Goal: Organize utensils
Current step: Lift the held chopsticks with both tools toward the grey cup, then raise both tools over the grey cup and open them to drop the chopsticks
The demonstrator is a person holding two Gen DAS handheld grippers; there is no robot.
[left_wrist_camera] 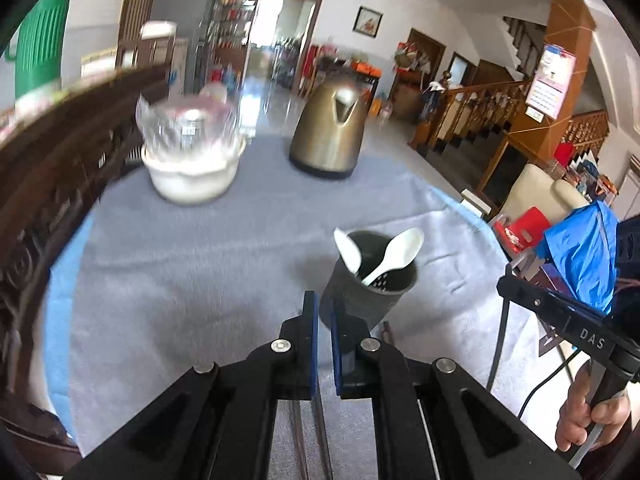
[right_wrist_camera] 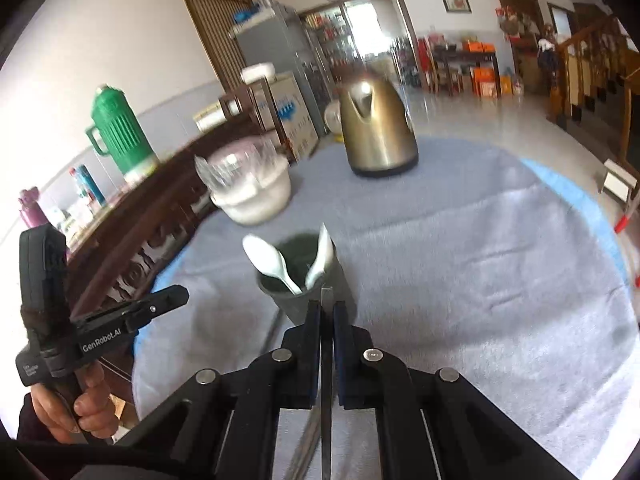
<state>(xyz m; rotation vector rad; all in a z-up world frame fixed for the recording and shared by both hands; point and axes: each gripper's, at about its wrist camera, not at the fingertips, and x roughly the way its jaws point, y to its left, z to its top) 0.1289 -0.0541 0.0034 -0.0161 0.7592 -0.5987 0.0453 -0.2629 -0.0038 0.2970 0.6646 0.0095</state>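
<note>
both grippers, left [left_wrist_camera: 325, 316] and right [right_wrist_camera: 327, 320], each pinch a thin dark chopstick [right_wrist_camera: 326, 360], just near of the dark round plastic holder [left_wrist_camera: 370, 280] with two white plastic spoons [left_wrist_camera: 394, 256]; next, tip them in.

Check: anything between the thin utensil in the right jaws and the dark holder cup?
Nothing visible. The thin utensil in the right gripper points straight at the holder cup. Two white spoons already lean inside, leaving the mouth's middle open.
</note>
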